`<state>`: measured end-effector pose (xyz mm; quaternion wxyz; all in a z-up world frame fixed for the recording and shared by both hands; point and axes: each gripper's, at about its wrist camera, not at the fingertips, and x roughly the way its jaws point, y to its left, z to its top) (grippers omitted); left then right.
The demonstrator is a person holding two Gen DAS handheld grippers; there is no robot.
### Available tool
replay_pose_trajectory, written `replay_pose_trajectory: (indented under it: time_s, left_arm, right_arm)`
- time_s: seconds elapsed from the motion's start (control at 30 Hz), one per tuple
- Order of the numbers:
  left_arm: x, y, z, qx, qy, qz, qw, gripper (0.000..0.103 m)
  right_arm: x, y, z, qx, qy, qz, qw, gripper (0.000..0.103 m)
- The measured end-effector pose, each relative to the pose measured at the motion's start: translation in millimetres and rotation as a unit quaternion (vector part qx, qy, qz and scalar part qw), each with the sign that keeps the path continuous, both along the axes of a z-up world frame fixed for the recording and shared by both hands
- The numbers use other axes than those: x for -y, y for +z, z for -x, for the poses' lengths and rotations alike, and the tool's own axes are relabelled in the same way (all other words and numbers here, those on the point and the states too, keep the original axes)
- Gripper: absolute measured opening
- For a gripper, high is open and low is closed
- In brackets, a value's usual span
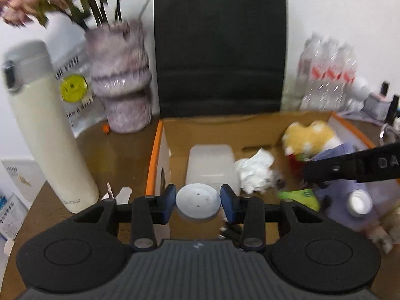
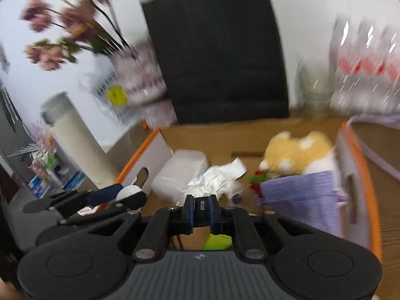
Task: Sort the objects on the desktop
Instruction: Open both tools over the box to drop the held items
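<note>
Already the cardboard box (image 1: 250, 130) holds a plush toy (image 1: 310, 137) and crumpled paper (image 1: 255, 172). Left gripper (image 1: 198, 203) clamps a white disc (image 1: 198, 203) above it; right gripper (image 2: 202, 213) pinches a small black object (image 2: 201, 206), both undropped.

I saw a white wall (image 1: 325, 12) behind my brown desk (image 1: 120, 155). A black board (image 1: 220, 50) leaned against it. A vase (image 1: 122, 80) of pink flowers (image 2: 50, 25) stood at the left. Water bottles (image 1: 330, 75) stood at the right. The light was bright.
</note>
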<state>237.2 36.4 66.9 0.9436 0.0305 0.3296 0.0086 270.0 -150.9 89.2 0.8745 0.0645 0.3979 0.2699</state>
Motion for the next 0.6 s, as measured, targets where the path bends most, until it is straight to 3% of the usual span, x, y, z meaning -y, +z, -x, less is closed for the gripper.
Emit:
replay_pose_trajectory:
  time_s: [0.13, 0.2, 0.27, 0.33, 0.47, 0.57, 0.6]
  left_arm:
    - [-5.4, -10.2, -24.0, -0.057, -0.011, 0.02, 0.9981, 0.041]
    - [-7.7, -11.0, -28.8, -0.06, -0.007, 0.027, 0.9978, 0.041]
    - [-11.3, -9.8, -31.8, -0.066, -0.005, 0.044, 0.9968, 0.041]
    - [-15.1, -5.6, -35.6, -0.074, -0.001, 0.066, 0.9951, 0.043]
    - [-21.4, 10.1, -31.3, -0.078, 0.003, 0.082, 0.9936, 0.044]
    - [-22.8, 25.1, -23.0, -0.081, 0.011, 0.083, 0.9931, 0.059]
    - [-22.8, 30.3, -20.4, -0.086, 0.017, 0.086, 0.9925, 0.074]
  right_arm:
    - [-31.3, -19.9, -41.4, -0.07, 0.011, 0.056, 0.996, 0.011]
    - [-40.7, -30.0, -51.7, -0.093, 0.012, 0.076, 0.993, 0.014]
    - [-44.3, -36.8, -58.7, -0.115, 0.005, 0.076, 0.99, 0.015]
    - [-45.0, -38.8, -63.1, -0.129, -0.007, 0.076, 0.989, 0.024]
    - [-35.1, -19.8, -58.3, -0.124, -0.019, 0.059, 0.99, 0.031]
    - [-20.2, 6.7, -46.0, -0.102, -0.029, 0.062, 0.992, 0.041]
    - [-14.2, 15.5, -42.3, -0.096, -0.033, 0.065, 0.993, 0.046]
